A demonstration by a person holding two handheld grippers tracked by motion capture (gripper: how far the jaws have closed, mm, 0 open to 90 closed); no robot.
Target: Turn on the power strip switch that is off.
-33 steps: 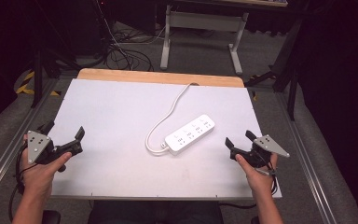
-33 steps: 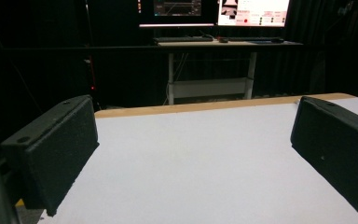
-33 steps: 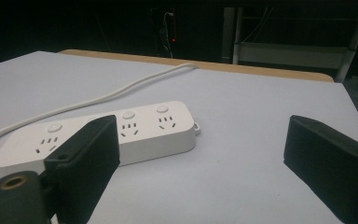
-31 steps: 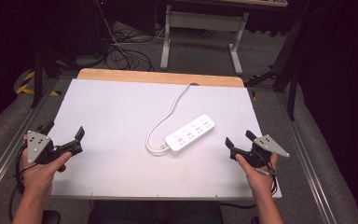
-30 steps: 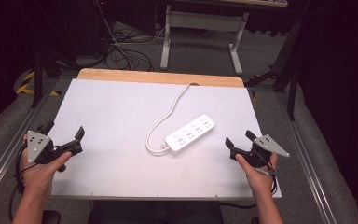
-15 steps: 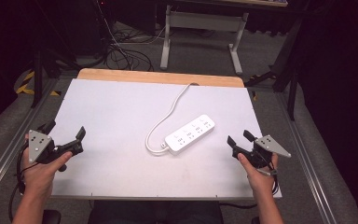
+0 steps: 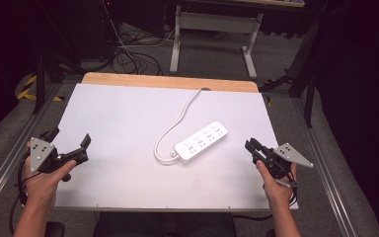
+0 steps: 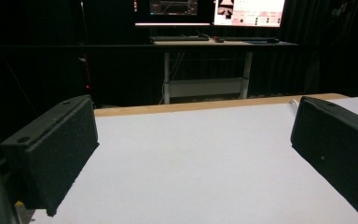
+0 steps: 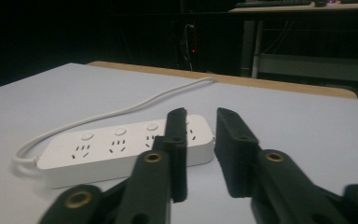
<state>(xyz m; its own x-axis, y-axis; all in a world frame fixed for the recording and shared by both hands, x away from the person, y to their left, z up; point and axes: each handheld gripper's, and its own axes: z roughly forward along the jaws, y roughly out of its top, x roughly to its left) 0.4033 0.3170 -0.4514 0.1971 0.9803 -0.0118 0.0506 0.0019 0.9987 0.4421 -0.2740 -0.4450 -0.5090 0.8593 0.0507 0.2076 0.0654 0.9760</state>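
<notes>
Right tongs (image 7: 250, 147) have just been closing; the jaws sit nearly together with nothing between them, aimed at the white power strip (image 7: 200, 143) mid-bench, probably lining up a grab. Left tongs (image 7: 74, 148) hang wide open and empty over the bench (image 7: 128, 113), well apart from it.

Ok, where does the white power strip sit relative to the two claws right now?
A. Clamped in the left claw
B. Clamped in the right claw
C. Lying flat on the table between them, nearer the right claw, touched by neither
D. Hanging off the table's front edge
C: the power strip lies flat on the white table, apart from the right claw and farther from the left claw.
</notes>
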